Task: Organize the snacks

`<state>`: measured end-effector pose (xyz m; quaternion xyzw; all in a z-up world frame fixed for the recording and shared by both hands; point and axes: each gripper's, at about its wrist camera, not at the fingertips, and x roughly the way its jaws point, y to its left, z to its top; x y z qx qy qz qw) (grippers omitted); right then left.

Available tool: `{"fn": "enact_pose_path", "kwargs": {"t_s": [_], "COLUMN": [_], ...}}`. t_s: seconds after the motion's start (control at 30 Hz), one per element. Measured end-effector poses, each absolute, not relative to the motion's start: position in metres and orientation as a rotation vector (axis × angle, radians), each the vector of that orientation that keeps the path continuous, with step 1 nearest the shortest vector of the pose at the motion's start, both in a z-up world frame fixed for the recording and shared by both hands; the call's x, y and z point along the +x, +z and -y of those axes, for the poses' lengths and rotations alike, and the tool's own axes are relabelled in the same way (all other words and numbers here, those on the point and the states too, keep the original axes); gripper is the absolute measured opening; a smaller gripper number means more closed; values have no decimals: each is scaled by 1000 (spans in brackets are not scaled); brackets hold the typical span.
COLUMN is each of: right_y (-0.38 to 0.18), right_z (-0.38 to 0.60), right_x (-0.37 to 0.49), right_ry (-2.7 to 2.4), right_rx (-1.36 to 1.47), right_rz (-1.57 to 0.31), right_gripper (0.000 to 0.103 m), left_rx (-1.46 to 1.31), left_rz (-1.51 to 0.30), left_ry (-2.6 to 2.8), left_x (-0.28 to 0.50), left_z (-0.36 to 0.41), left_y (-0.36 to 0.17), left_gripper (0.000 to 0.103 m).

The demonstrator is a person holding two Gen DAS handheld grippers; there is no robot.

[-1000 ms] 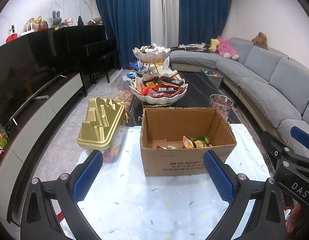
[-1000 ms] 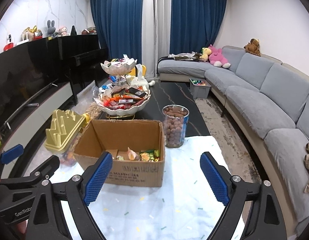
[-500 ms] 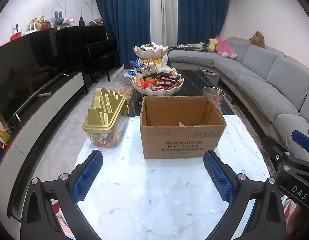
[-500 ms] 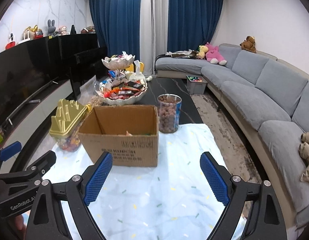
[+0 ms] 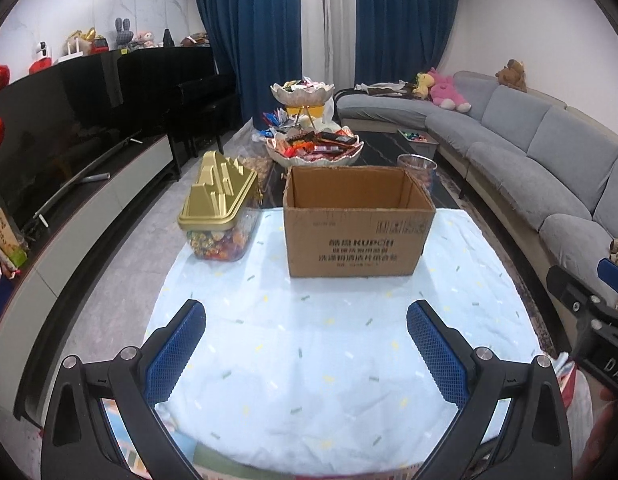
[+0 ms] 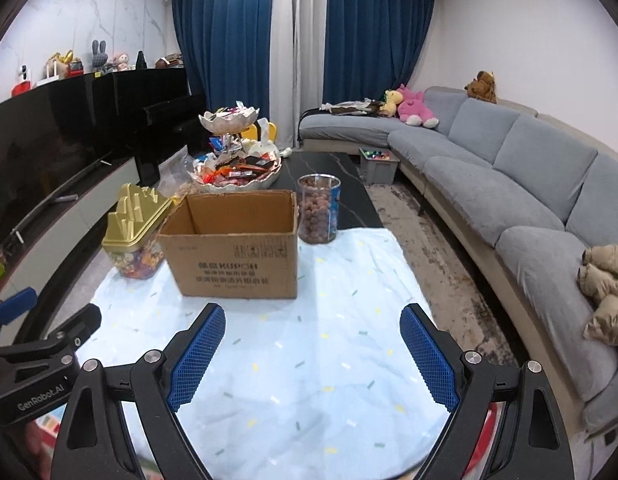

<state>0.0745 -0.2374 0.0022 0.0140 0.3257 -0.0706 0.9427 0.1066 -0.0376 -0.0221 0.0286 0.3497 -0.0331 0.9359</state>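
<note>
An open cardboard box (image 5: 359, 232) (image 6: 237, 252) stands on a pale blue cloth (image 5: 329, 360) (image 6: 309, 352); its inside is hidden from this angle. Left of it sits a clear candy tub with a gold lid (image 5: 219, 208) (image 6: 135, 228). A clear jar of round brown snacks (image 6: 319, 214) (image 5: 417, 166) stands behind the box's right corner. Further back, a two-tier white dish (image 5: 313, 148) (image 6: 237, 172) is heaped with wrapped snacks. My left gripper (image 5: 307, 328) and right gripper (image 6: 311, 330) both hover open and empty over the near cloth, well short of the box.
A grey sectional sofa (image 6: 529, 184) runs along the right, with plush toys (image 6: 413, 108) at its far end. A long TV console (image 5: 69, 200) and black piano (image 5: 189, 96) line the left. A grey bin (image 6: 379, 164) sits on the dark table beyond.
Both grippers have drawn back from the box, which now looks smaller and farther. Its contents, visible a second ago, have dropped out of sight behind the front wall. Jaws unchanged.
</note>
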Motion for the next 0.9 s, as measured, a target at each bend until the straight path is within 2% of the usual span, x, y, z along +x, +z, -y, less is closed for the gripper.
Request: {"fn": "enact_pose_path", "kwargs": {"t_s": [0.67, 0.9], "right_y": [5, 12], "right_z": [232, 228], "right_x": [13, -1], "right_ry": [-118, -131], "right_rx": [46, 33], "right_rz": [-730, -701], "right_gripper": [90, 90], "left_rx": [22, 10], "left_rz": [-735, -706], "left_ry": [-55, -29], "left_x": [37, 19], "left_z": [21, 12], "left_y": [-25, -18], "left_gripper": [102, 103]}}
